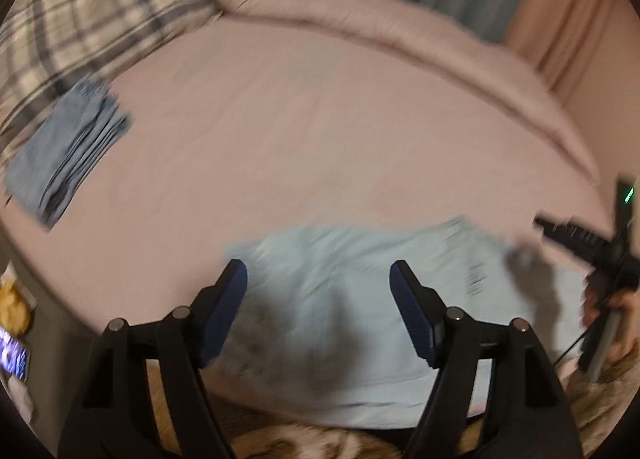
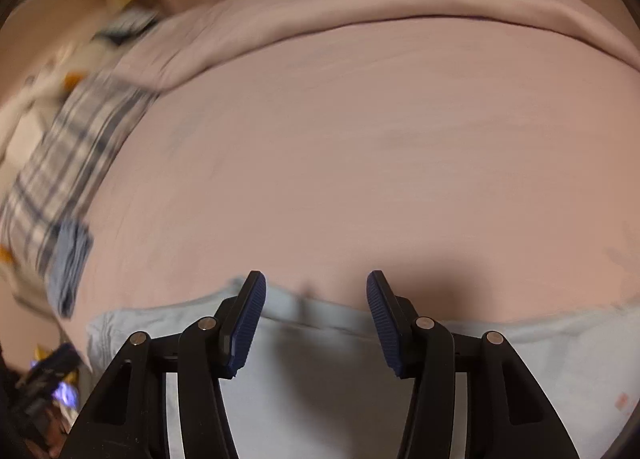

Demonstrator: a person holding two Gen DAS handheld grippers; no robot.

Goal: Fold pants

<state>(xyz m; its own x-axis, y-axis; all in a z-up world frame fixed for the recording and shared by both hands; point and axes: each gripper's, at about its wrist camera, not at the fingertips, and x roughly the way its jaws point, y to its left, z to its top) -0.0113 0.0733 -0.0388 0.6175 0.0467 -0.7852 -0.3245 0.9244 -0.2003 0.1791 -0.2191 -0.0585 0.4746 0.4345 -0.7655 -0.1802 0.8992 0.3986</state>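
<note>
- Light-blue pants (image 1: 360, 299) lie flat, frame bottom, on pink bed (image 1: 320, 119).
- Left gripper (image 1: 319, 287), right gripper (image 2: 316, 299): both spread wide, empty, likely poised to grab an edge.

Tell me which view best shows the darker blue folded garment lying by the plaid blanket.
The left wrist view. There the folded blue garment lies whole on the pink sheet, beside the plaid blanket, its stacked edges visible despite blur. The right wrist view shows only a narrow, smeared strip at its left edge.

Dim warm light, motion blur, fisheye vignette
</note>
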